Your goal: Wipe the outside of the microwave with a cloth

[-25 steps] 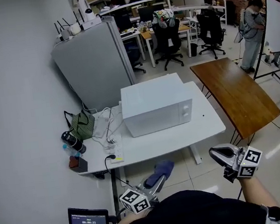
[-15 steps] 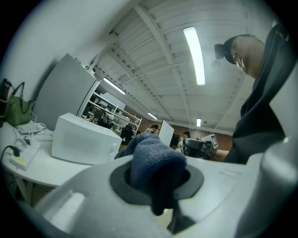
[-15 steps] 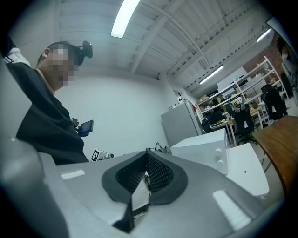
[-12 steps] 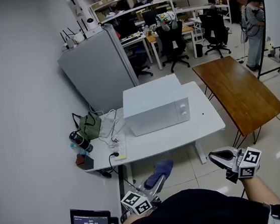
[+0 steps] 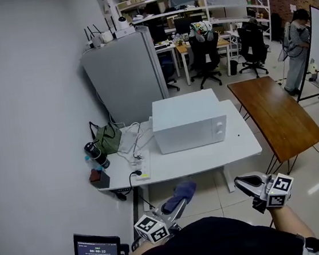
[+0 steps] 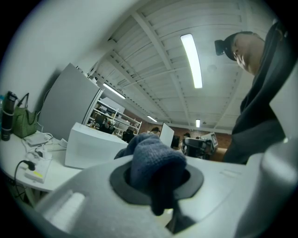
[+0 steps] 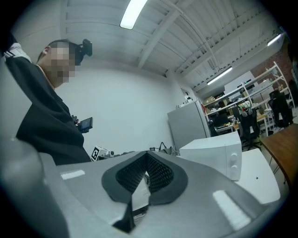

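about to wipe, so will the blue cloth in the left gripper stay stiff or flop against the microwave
Probably floppy: the blue cloth bulges and droops in soft folds from the left gripper. It looks thick and fuzzy, so it likely squashes against the microwave and grips rather than skids. Likely light: a pinch holds it.

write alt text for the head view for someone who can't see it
A white microwave sits on a white table, seen from above. At the bottom edge, the left gripper holds a blue cloth and the right gripper is shut and empty, both short of the table.
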